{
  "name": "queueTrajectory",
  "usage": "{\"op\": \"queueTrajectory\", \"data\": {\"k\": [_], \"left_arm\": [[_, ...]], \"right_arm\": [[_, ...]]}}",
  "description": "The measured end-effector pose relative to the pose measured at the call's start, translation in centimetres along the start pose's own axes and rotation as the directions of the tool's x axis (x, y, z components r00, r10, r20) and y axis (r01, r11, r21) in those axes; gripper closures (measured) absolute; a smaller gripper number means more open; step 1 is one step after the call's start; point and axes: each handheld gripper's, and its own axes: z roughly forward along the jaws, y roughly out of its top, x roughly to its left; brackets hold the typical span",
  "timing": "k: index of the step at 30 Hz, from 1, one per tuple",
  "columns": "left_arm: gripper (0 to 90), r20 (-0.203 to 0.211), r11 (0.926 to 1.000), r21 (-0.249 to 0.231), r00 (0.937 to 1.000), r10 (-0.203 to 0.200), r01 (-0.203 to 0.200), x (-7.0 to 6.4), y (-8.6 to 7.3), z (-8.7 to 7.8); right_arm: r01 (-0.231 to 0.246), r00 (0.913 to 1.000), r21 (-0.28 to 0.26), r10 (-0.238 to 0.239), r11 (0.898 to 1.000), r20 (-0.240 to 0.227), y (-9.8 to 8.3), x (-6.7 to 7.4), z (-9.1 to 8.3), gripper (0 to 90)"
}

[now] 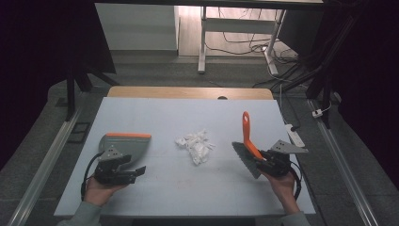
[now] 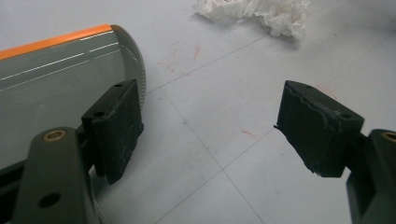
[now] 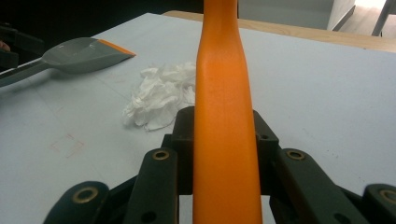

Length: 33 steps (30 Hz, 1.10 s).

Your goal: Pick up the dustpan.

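Two tools frame the crumpled paper [image 1: 195, 146] at mid-surface: the right hand-held gripper [image 1: 269, 162] is clamped on the brush [image 1: 248, 146], while the left hand-held gripper [image 1: 123, 170], jaws apart, sits beside the dustpan [image 1: 129, 143]. Grip the dustpan firmly and hold its orange lip flat before sweeping.

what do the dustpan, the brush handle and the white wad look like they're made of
Dustpan: likely moulded plastic, grey with a smooth satin sheen and an orange lip strip. Brush handle: orange, probably plastic, evenly coloured and matte, clamped in the right claw. White wad: thin crumpled tissue or paper, going by its soft creases.
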Motion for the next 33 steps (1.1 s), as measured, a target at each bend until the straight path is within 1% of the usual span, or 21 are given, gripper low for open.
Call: {"op": "queueTrajectory", "data": {"k": [6,9,10,11,13,14,15,16,17,18,19,21,24,27,30,32,33], "left_arm": [[22.5,-0.005,1.0000,-0.001,1.0000,-0.008,0.008,-0.4,0.4,-0.1],[22.4,-0.011,0.9998,0.003,0.9997,-0.021,0.021,-0.5,0.9,-0.4],[22.4,-0.021,0.9995,0.003,0.9993,-0.031,0.031,-0.6,1.2,-0.5],[22.4,-0.021,0.9995,0.003,0.9993,-0.031,0.031,-0.6,1.2,-0.5],[22.4,-0.046,0.9986,0.019,0.9978,-0.049,0.050,-0.5,1.6,-0.6],[22.4,-0.070,0.9969,0.040,0.9954,-0.066,0.069,-0.4,1.9,-0.7],[22.3,-0.070,0.9969,0.040,0.9954,-0.066,0.069,-0.4,1.9,-0.7],[22.1,-0.082,0.9961,0.048,0.9942,-0.070,0.074,-0.4,2.1,-0.8],[22.1,-0.103,0.9951,0.055,0.9918,-0.076,0.082,-0.2,2.3,-1.0],[22.1,-0.111,0.9945,0.055,0.9904,-0.083,0.090,0.0,2.4,-1.2],[21.9,-0.111,0.9945,0.055,0.9904,-0.083,0.090,0.0,2.4,-1.2],[21.9,-0.127,0.9929,0.052,0.9869,-0.100,0.107,0.3,2.3,-1.5],[21.6,-0.153,0.9889,0.074,0.9814,-0.116,0.129,0.9,2.1,-1.8],[20.6,-0.177,0.9813,0.097,0.9730,-0.148,0.167,1.5,1.9,-2.2],[19.2,-0.200,0.9721,0.115,0.9633,-0.179,0.204,1.9,1.7,-2.5],[18.7,-0.211,0.9657,0.130,0.9579,-0.195,0.225,2.2,1.6,-2.8],[17.8,-0.216,0.9576,0.146,0.9526,-0.214,0.248,2.3,1.5,-3.0]], "right_arm": [[-0.011,0.9999,-0.006,0.011,1.000,0.004,0.0,0.0,-0.1,70.3],[-0.011,0.9999,-0.010,0.011,1.000,-0.002,0.0,-0.1,0.0,70.3],[-0.012,0.9999,-0.009,0.012,1.000,-0.003,0.0,-0.1,0.0,70.2],[-0.013,0.9999,-0.011,0.013,1.000,-0.004,0.0,-0.1,-0.1,70.2],[-0.015,0.9999,-0.011,0.015,1.000,-0.006,0.0,-0.2,-0.1,70.3],[-0.016,0.9998,-0.011,0.015,1.000,-0.009,0.0,-0.1,-0.1,70.3],[-0.010,0.9999,-0.010,0.010,1.000,-0.006,0.0,-0.1,0.0,70.3],[-0.006,1.0000,-0.008,0.006,1.000,-0.005,0.0,0.0,0.0,70.3],[-0.003,1.0000,-0.009,0.003,1.000,-0.006,0.1,0.0,0.0,70.3],[-0.003,1.0000,-0.010,0.003,1.000,-0.009,0.1,0.0,-0.1,70.3],[-0.003,1.0000,-0.010,0.003,1.000,-0.009,0.1,0.0,-0.1,70.3],[-0.002,1.0000,-0.012,0.002,1.000,-0.003,0.1,0.0,-0.1,70.3],[-0.002,1.0000,-0.012,0.002,1.000,0.006,0.1,0.1,-0.2,70.3],[0.001,0.9999,-0.007,-0.001,1.000,0.011,0.1,0.1,-0.2,70.3],[0.000,0.9999,-0.004,0.000,1.000,0.015,0.1,0.1,-0.2,70.3],[-0.001,0.9998,-0.002,0.001,1.000,0.018,0.1,0.1,-0.2,70.3],[0.002,0.9999,0.000,-0.002,1.000,0.016,0.1,0.1,-0.2,70.3]]}}
